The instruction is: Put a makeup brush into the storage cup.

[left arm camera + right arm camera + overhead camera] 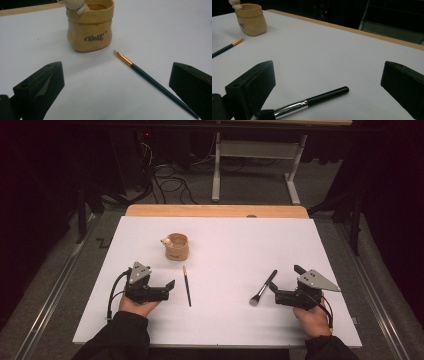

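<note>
Saw no step done yet. Found the thin brush flat on the table, just below the cup and not touching it, bristle end toward the cup. Found the fat brush flat too, well off to the right, far from the cup. Found nothing held.

Saw the left gripper wide open, low by the table, with the thin brush just to its right. In the left gripper view, saw that brush close by one jaw, with no pinch on it. Saw the right gripper wide open as well, with the fat brush right by it. In the right gripper view, saw the fat brush between the jaws but not squeezed.

Guessed the job: put both brushes in the cup. Counted all of it as left to do: grab each brush, lift it, drop it in.

Looked at the cup: tan, soft like a little bag, upright, with a small pale figure on its rim. Saw no brush in it. Could see only the top of the inside, not the bottom.
</note>
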